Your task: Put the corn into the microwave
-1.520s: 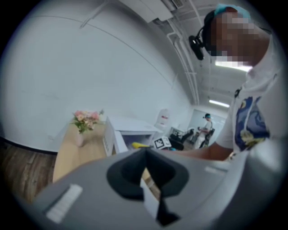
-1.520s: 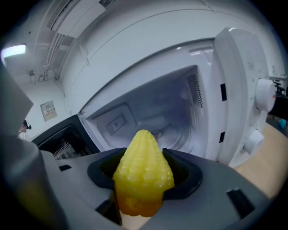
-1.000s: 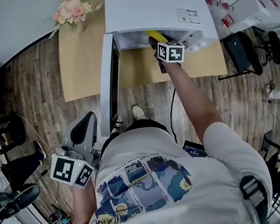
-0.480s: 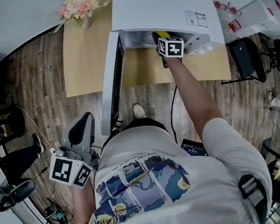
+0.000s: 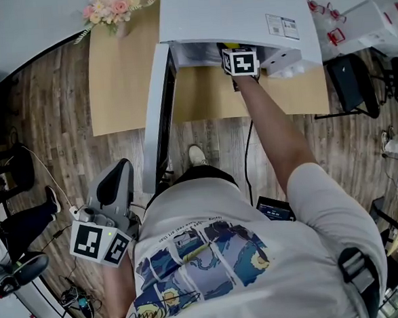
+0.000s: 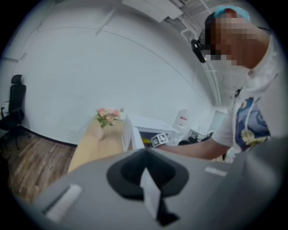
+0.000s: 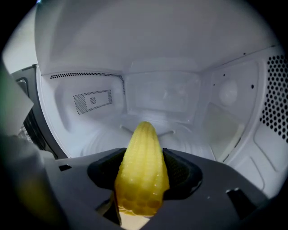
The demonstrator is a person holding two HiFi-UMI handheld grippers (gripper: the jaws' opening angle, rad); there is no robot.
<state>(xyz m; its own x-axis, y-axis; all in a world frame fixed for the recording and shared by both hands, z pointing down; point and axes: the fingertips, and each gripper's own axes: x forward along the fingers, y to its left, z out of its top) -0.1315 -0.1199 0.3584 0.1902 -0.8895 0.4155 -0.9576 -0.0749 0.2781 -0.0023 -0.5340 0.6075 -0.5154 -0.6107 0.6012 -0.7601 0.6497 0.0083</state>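
The yellow corn point(image 7: 141, 170) sits between the jaws of my right gripper point(image 7: 141, 182), which is shut on it. Its tip points into the white cavity of the microwave point(image 7: 162, 99), above the round floor plate. In the head view the right gripper point(image 5: 238, 58) is in the mouth of the microwave point(image 5: 229, 13), whose door point(image 5: 157, 117) stands swung open to the left; the corn is hidden there. My left gripper point(image 5: 116, 184) hangs low at the person's left side, shut and holding nothing. Its own view shows the microwave point(image 6: 150, 128) from afar.
The microwave stands on a light wooden table point(image 5: 122, 79) with a vase of pink flowers point(image 5: 110, 8) at its far left. A black chair point(image 5: 343, 77) and white boxes point(image 5: 372, 7) are at the right. Cables and gear lie on the wood floor point(image 5: 47, 131).
My right gripper has pushed further into the microwave with the corn, so the corn no longer shows in the head view. The left gripper has stayed put.
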